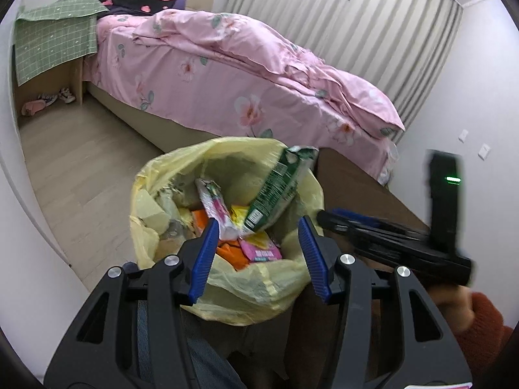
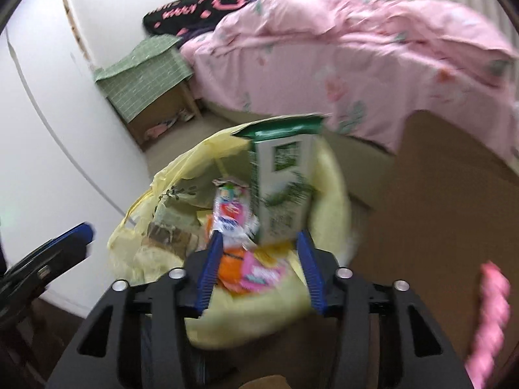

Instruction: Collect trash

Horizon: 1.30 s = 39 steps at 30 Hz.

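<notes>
A bin lined with a yellow bag [image 1: 227, 295] [image 2: 246, 308] stands on the floor, filled with wrappers. A green and white snack packet [image 1: 275, 188] [image 2: 283, 184] stands tilted at the bag's far rim, touching no gripper. A pink and white wrapper [image 1: 215, 207] [image 2: 232, 210] and orange and pink packets lie inside. My left gripper [image 1: 258, 240] is open and empty just above the bag. My right gripper [image 2: 259, 256] is open and empty over the bag too; it shows blurred at the right of the left wrist view [image 1: 389, 236].
A bed with a pink floral quilt [image 1: 243, 74] fills the back. A brown table [image 1: 353, 188] [image 2: 447, 201] stands right of the bin. A bedside stand with a green cloth [image 1: 55, 42] is at the far left, shoes under it. A blurred pink object [image 2: 489, 317] is at right.
</notes>
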{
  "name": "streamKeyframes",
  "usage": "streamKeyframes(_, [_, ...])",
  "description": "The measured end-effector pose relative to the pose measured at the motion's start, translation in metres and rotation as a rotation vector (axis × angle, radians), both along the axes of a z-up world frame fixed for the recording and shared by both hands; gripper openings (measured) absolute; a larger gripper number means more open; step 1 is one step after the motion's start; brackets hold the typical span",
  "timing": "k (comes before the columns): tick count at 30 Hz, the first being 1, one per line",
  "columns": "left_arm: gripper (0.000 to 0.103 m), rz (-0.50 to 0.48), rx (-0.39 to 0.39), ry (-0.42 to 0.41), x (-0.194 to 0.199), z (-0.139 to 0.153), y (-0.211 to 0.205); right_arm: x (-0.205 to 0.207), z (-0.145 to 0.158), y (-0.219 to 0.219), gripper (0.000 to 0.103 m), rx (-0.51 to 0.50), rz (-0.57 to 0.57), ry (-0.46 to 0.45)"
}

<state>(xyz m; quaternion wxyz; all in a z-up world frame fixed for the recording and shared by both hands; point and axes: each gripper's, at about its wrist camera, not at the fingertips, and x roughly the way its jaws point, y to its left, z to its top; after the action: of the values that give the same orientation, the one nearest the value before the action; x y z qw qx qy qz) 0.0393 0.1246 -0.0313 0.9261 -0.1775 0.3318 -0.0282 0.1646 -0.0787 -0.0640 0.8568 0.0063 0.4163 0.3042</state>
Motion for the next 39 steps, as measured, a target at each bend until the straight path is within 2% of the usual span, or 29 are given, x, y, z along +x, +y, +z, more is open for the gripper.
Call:
streamKeyframes(2, [0.062,-0.040,0.020,0.005,-0.003,0.005,-0.015,-0.027,0.015,-0.023,0.049,0.009,-0.026,-0.043])
streamKeyframes(5, [0.075,-0.080,0.060,0.001,-0.013,0.015,-0.039,-0.075,0.038,-0.058,0.050,-0.039,-0.100,-0.123])
streamKeyframes(9, [0.078,-0.101,0.185,-0.010,-0.034,0.027,-0.076,-0.117,0.048,-0.093,0.052,-0.049,-0.181,-0.117])
streamKeyframes(12, [0.078,-0.109,0.249,-0.020,-0.047,0.032,-0.098,-0.147,0.053,-0.113,0.052,-0.069,-0.253,-0.181])
streamKeyframes(15, [0.078,-0.110,0.306,-0.032,-0.059,0.037,-0.117,-0.167,0.052,-0.124,0.052,-0.085,-0.314,-0.204])
streamKeyframes(19, [0.078,-0.082,0.373,-0.032,-0.067,0.041,-0.128,-0.180,0.053,-0.130,0.052,-0.069,-0.334,-0.211])
streamKeyframes(22, [0.078,-0.091,0.371,-0.047,-0.069,0.044,-0.131,-0.182,0.055,-0.135,0.052,-0.088,-0.354,-0.234])
streamKeyframes(27, [0.078,-0.087,0.386,-0.057,-0.063,0.047,-0.134,-0.174,0.058,-0.144,0.052,-0.061,-0.376,-0.222])
streamKeyframes(39, [0.078,-0.074,0.379,-0.052,-0.060,0.046,-0.132,-0.171,0.058,-0.138,0.052,-0.074,-0.362,-0.232])
